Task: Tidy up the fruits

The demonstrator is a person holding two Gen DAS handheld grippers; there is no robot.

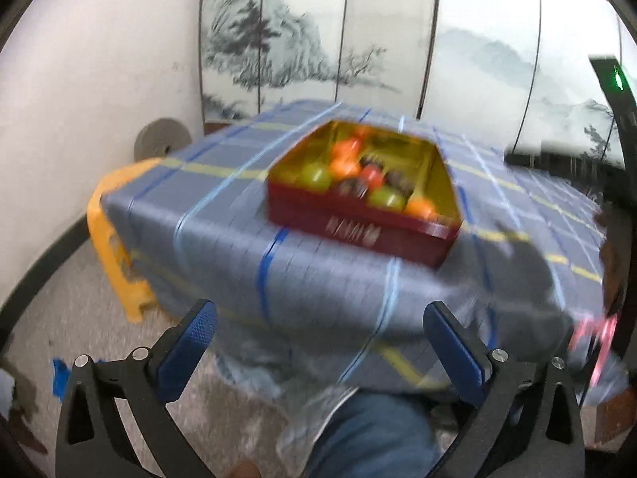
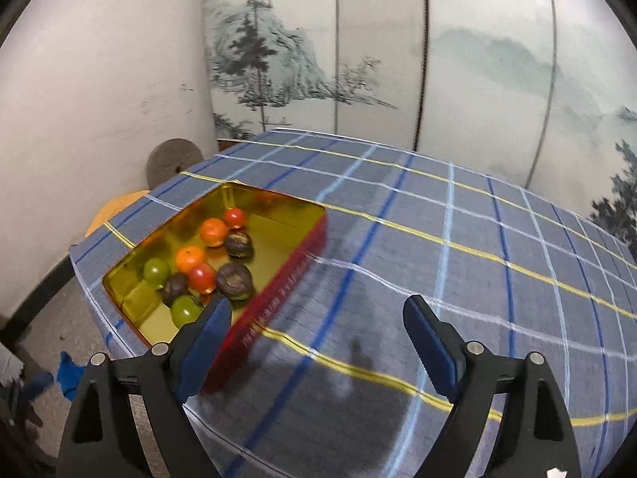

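Note:
A red tin box (image 1: pixel 360 231) with a gold inside stands on the blue plaid tablecloth (image 1: pixel 223 215); the left wrist view is blurred. It holds several small fruits: oranges (image 2: pixel 213 232), red ones (image 2: pixel 202 277), green ones (image 2: pixel 156 271) and dark brown ones (image 2: pixel 235 281). My left gripper (image 1: pixel 320 324) is open and empty, off the table's near edge, short of the box. My right gripper (image 2: pixel 318 318) is open and empty above the cloth, its left finger (image 2: pixel 207 338) over the box's near right wall (image 2: pixel 274 302).
A yellow plastic stool (image 1: pixel 115 247) stands at the table's left corner, with a grey disc (image 1: pixel 161 139) against the white wall. A painted folding screen (image 2: pixel 358 59) stands behind the table. The person's blue-clad leg (image 1: pixel 370 434) is below the left gripper. Blue cloth (image 2: pixel 67 372) lies on the floor.

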